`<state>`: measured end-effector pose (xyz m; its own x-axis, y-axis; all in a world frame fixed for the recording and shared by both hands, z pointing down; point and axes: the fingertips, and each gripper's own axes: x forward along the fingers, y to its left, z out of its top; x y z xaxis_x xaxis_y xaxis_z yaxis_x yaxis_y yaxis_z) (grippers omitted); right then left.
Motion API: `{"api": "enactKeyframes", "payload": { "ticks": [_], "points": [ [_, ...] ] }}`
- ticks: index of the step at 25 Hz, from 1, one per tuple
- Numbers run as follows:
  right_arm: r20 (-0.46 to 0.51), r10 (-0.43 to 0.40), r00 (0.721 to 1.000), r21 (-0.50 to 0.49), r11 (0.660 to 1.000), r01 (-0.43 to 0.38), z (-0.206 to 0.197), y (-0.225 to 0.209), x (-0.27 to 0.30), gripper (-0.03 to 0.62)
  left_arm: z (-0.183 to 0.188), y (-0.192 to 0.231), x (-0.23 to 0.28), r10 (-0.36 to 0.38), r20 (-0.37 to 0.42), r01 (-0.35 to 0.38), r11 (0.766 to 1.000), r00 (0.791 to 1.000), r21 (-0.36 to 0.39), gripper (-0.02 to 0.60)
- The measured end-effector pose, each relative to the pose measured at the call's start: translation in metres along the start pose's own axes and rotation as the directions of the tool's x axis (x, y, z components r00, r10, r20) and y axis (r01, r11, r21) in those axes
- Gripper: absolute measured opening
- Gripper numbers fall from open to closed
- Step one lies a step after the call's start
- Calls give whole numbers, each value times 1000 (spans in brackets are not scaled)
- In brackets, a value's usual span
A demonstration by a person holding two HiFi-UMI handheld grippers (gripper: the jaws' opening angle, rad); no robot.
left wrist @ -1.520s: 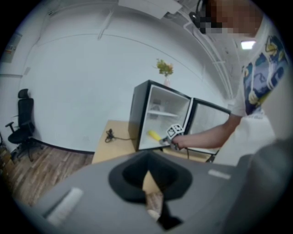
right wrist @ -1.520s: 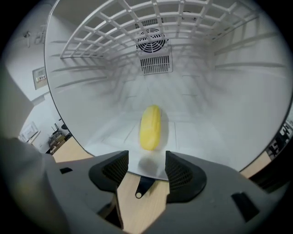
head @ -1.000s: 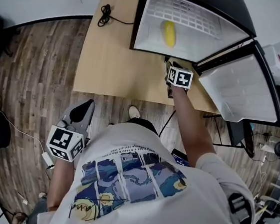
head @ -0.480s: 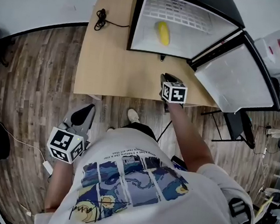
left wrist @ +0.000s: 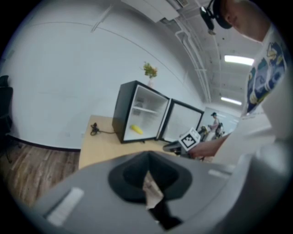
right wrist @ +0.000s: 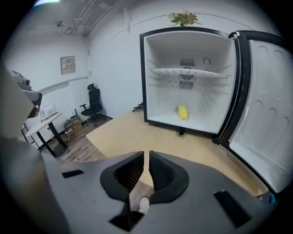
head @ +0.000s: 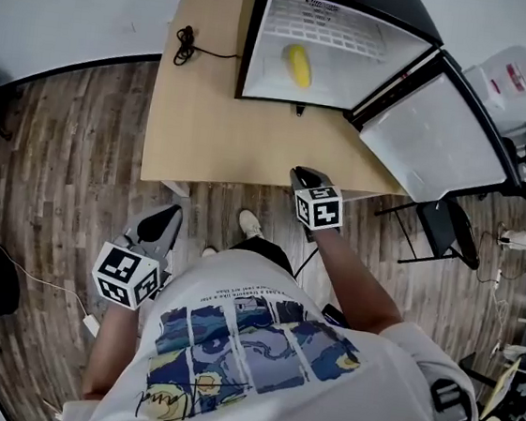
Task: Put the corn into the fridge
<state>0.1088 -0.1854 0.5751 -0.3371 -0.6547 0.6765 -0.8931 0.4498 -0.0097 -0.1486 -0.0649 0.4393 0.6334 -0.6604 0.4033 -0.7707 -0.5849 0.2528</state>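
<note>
Pulled back from the open black mini fridge (head: 375, 55), the right gripper (head: 302, 175) now sits mid-frame over the near edge of the light wooden table (head: 202, 122), jaws closing with nothing between them. The yellow corn cob (head: 297, 65) lies on the fridge's white floor, upper centre. At lower left, the left gripper (head: 161, 222) hangs with its jaws together and empty.

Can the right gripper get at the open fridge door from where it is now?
Probably yes: the right gripper, its fingers closing on nothing, points toward the fridge door, which stands wide open, with only table top between them.
</note>
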Motion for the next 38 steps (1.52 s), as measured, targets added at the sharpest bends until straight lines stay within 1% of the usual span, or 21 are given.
{"api": "enactKeyframes", "payload": {
  "ticks": [4,7,11,18,24,30,38],
  "points": [
    [-9,29,1000,-73,997,-30,-9,26,-14,40,-9,-2,-4,-21,-11,21,1000,1000,5,9],
    [-3,40,999,-93,995,-41,-13,38,-24,40,-16,-4,-5,-32,-18,32,999,999,12,9],
    [9,50,999,-154,987,-48,-19,54,-36,40,-26,-9,-5,-41,-35,42,999,999,29,9],
    [13,71,997,-216,974,-66,-28,75,-53,35,-37,-20,-4,-64,-50,66,997,997,40,9],
    [40,99,994,-208,974,-89,-23,87,-65,31,-42,-24,-9,-58,-35,59,998,998,29,9],
    [63,103,993,-200,976,-89,-18,93,-71,26,-47,-26,-14,-53,-35,54,998,998,33,9],
    [62,104,993,-204,975,-90,-20,94,-74,25,-50,-27,-15,-51,-38,52,998,998,39,9]
  ]
}}
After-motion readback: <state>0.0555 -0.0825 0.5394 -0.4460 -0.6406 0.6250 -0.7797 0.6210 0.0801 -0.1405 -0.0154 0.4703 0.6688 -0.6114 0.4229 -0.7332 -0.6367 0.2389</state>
